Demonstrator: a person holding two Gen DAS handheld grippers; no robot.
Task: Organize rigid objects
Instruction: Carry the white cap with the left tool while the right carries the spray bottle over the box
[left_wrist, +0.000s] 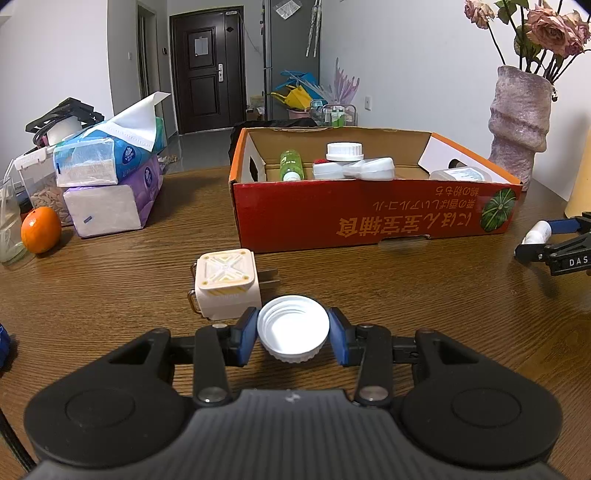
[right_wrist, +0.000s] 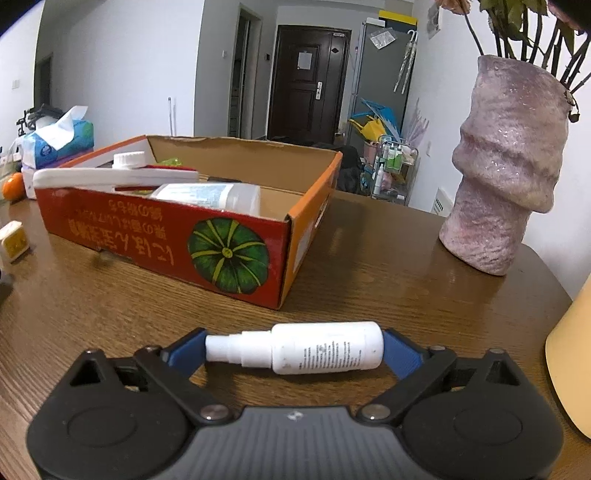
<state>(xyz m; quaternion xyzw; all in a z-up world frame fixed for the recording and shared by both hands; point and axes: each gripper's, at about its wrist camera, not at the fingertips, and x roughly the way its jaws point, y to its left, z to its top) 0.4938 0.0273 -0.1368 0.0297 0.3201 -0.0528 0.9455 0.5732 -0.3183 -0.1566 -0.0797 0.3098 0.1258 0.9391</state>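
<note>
**Both claws loaded, short of the red box**

Your left gripper (left_wrist: 293, 334) is closed on a white bottle cap (left_wrist: 293, 328), open side up, its blue pads (left_wrist: 246, 334) pressing the ribbed rim from either side. The cap sits low over the wooden table (left_wrist: 110, 288), in front of the red cardboard box (left_wrist: 369, 214). Just beyond the left pad, between you and the box, stands a cream plug adapter (left_wrist: 225, 282), almost touching the finger. Push forward without lifting and you will likely knock it.

Your right gripper (right_wrist: 294, 349) clamps a white spray bottle (right_wrist: 310, 347) end to end, nozzle against one pad, base against the other. It is near the box's front corner with the green pumpkin print. That lengthwise hold looks risky: the narrow nozzle could slip off the pad and the bottle pivot out.

The box already holds several bottles and a white lid, so a careless drop may land on them and roll.

Whether either object rests on the table or hangs just above it cannot be told. The box floor is mostly hidden behind its front wall. A pale yellow object (right_wrist: 572, 362) right of the box is cut off.
</note>
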